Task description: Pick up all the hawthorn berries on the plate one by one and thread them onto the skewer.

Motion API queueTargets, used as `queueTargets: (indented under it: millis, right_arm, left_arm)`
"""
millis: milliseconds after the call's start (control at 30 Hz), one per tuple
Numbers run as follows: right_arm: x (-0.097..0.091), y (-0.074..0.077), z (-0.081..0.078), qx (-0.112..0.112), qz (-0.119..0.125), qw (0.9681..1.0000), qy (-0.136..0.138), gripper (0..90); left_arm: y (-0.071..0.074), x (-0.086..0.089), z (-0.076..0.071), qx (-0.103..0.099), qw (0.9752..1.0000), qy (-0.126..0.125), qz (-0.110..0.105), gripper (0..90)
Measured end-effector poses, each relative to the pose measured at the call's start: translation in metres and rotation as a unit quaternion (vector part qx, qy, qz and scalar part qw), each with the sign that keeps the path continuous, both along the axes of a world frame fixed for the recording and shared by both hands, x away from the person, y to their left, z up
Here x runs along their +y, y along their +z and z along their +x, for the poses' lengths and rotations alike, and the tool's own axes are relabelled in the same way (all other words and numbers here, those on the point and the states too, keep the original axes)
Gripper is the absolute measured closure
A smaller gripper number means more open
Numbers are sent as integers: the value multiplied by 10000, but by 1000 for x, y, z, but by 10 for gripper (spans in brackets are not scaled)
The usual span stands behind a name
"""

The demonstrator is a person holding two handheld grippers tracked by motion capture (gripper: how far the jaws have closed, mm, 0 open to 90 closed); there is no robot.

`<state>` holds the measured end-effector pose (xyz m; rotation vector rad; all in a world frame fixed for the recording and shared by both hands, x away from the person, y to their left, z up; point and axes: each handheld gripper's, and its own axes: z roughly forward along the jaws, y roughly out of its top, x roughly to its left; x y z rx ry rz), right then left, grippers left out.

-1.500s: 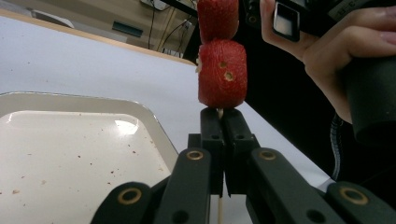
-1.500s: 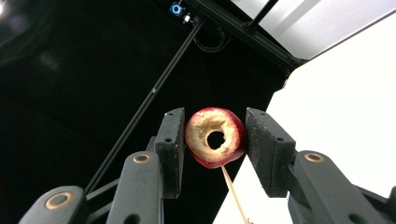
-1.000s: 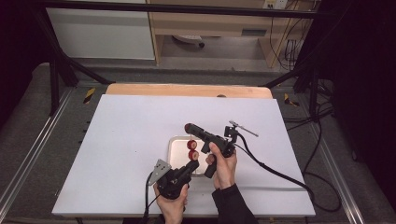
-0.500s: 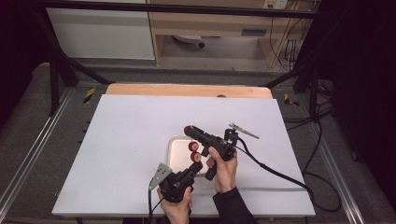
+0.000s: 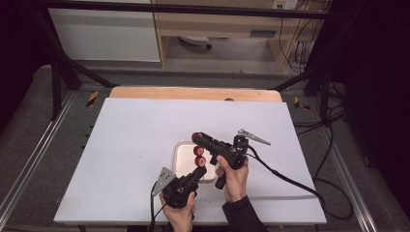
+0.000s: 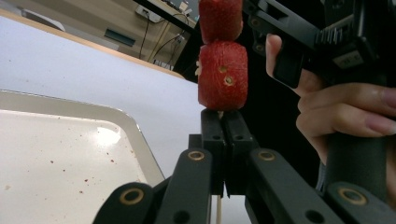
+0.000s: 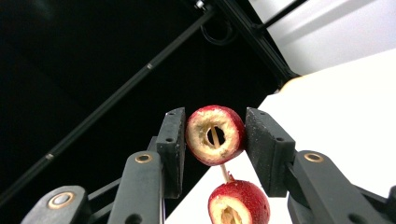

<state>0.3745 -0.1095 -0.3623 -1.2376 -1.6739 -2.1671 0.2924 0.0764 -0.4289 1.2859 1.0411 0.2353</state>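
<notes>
My left gripper (image 5: 199, 170) points up over the near edge of a white tray (image 5: 183, 153). Its jaws (image 6: 223, 116) are shut on a thin wooden skewer (image 6: 218, 212). A red cored fruit (image 6: 222, 77) sits on the skewer just above the jaws, with a second fruit (image 6: 220, 18) above it. My right gripper (image 5: 197, 137) comes in from the right. It is shut on the top fruit (image 7: 215, 135), and the skewer tip (image 7: 214, 136) shows inside the fruit's hole. Another fruit (image 7: 239, 203) hangs below on the stick.
The tray, speckled with red crumbs (image 6: 56, 158), lies mid-table on a white board (image 5: 130, 135). A wooden strip (image 5: 193, 93) runs along the far edge. The right gripper's cable (image 5: 290, 181) trails off to the right. Black frame bars (image 5: 63, 72) flank the table.
</notes>
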Motion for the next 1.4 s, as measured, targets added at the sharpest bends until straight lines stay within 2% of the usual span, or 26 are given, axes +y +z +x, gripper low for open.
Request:
queueTargets:
  millis: [200, 267, 333, 367, 400, 467, 567, 700, 800, 900, 1000, 1067, 1200, 1267, 1300, 1400]
  right_arm:
    - [2, -2, -1, 24, -206, 9998, 15, 600]
    - [2, -3, 1, 88, -241, 9996, 124, 597]
    - [1, -1, 1, -13, -418, 9991, 61, 590]
    - [-1, 1, 1, -76, -476, 9988, 48, 555]
    - [-2, 2, 1, -112, -542, 9985, 27, 460]
    - [-6, 5, 3, -207, -749, 9970, -58, 371]
    - [-12, 7, 3, -402, -1218, 9916, -177, 263]
    - [-18, 5, 4, -607, -1920, 9793, -202, 176]
    - [-23, 2, 5, -728, -2389, 9682, -159, 123]
    - [-32, -3, 7, -825, -2836, 9554, -60, 84]
    - [-42, -11, 8, -796, -3262, 9419, 14, 62]
    - [-50, -19, 8, -735, -3449, 9358, 33, 44]
    - [-66, -34, 5, -642, -3815, 9221, 58, 27]
    - [-72, -41, 3, -587, -3932, 9176, 61, 21]
    - [-76, -44, 2, -568, -4019, 9139, 74, 17]
    - [-87, -53, 0, -509, -4197, 9062, 38, 12]
  left_arm:
    - [-3, -4, 0, -55, 9999, -75, 133, 887]
    - [-4, -5, 3, 43, 9997, -210, 137, 886]
    - [-6, -1, 6, 83, 9998, -119, 146, 886]
    - [-7, 3, 7, 136, 9997, -128, 185, 886]
    - [-8, 5, 8, 198, 9995, -105, 204, 886]
    - [-7, 9, 9, 192, 9993, -84, 311, 886]
    - [-6, 13, 10, 177, 9984, -49, 541, 885]
    - [-5, 20, 12, 208, 9962, 15, 846, 885]
    - [-4, 25, 14, 249, 9948, -12, 990, 884]
    - [-3, 32, 18, 299, 9920, -74, 1224, 884]
    - [-1, 40, 23, 399, 9888, -137, 1434, 882]
    - [0, 44, 27, 440, 9868, -163, 1553, 881]
    - [2, 50, 34, 618, 9799, -318, 1871, 880]
    - [3, 51, 38, 670, 9777, -375, 1957, 880]
    - [5, 51, 39, 682, 9761, -418, 2022, 880]
    - [9, 53, 43, 733, 9718, -482, 2187, 879]
